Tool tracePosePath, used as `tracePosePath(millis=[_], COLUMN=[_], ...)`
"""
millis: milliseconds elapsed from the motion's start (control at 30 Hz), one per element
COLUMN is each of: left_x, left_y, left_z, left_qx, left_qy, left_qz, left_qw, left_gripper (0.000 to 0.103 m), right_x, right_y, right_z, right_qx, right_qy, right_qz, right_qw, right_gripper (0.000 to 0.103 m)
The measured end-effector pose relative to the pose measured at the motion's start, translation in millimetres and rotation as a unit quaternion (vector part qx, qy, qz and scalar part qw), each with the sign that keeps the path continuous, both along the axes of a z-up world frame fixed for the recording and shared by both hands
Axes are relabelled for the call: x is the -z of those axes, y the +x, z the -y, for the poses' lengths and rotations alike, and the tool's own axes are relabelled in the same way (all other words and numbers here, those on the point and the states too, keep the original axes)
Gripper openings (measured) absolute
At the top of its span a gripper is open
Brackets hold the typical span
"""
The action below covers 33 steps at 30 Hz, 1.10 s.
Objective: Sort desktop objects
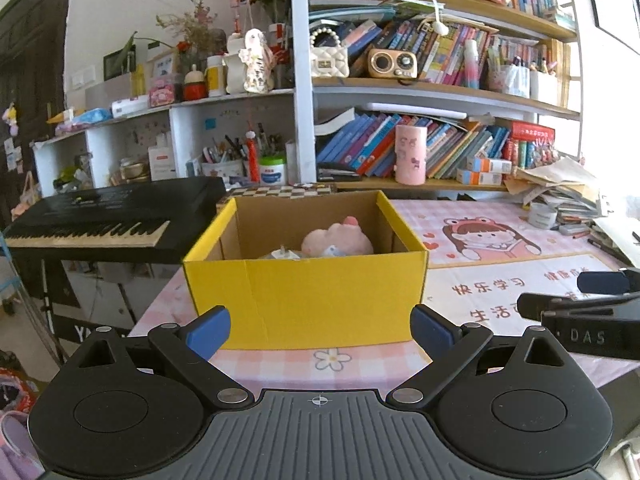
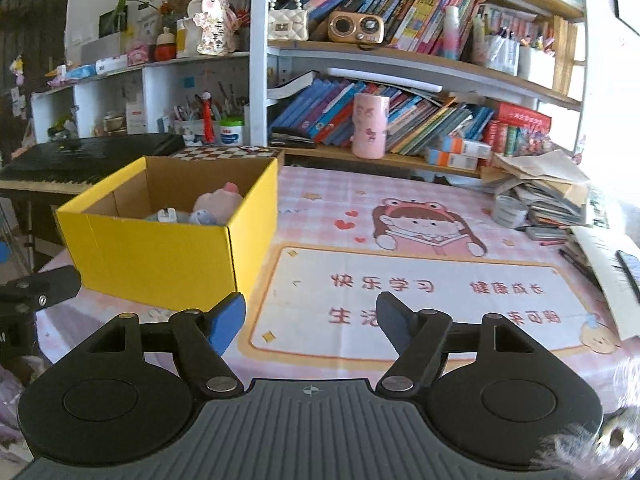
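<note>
Left gripper stands wide apart and empty, just before the yellow box. Right gripper, beside that box, is likewise parted and empty. Inside the box lie a pink plush toy and a white plug.

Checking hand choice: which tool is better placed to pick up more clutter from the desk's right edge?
Probably right. The right tool is open and empty over the mat, nearer the paper pile; the left tool faces the yellow box.
</note>
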<state>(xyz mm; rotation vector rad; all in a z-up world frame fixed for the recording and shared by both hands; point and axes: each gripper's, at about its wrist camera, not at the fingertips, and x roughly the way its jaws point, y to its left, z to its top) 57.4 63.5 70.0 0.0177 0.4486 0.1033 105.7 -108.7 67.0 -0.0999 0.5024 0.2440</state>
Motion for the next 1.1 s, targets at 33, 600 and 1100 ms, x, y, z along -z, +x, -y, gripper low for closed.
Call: tracePosePath(millis=[33,600,1100], left_x=[0.8,11.8,15.2], left_y=[-0.1,9.7,13.8], left_z=[1.0,8.0,13.4], left_qx=[0.003,0.012,0.020], left_qy=[-0.001,0.000,0.007], left_qz=[-0.001,-0.033,-0.037], left_qw=[1.0000,0.9994,0.9991], left_gripper=[0.098,0.099,0.102], right_x=[1.3,11.2,14.0], right_y=[-3.6,-11.4,-9.0], right_z=[0.7,12.6,21.9], right_qx=[0.002,0.026,0.040], right_qy=[-0.003,-0.006,-0.016], right_qz=[0.000,-0.033,-0.041], right_qw=[1.000,0.999,0.998], right_gripper=[0.070,0.083,0.085])
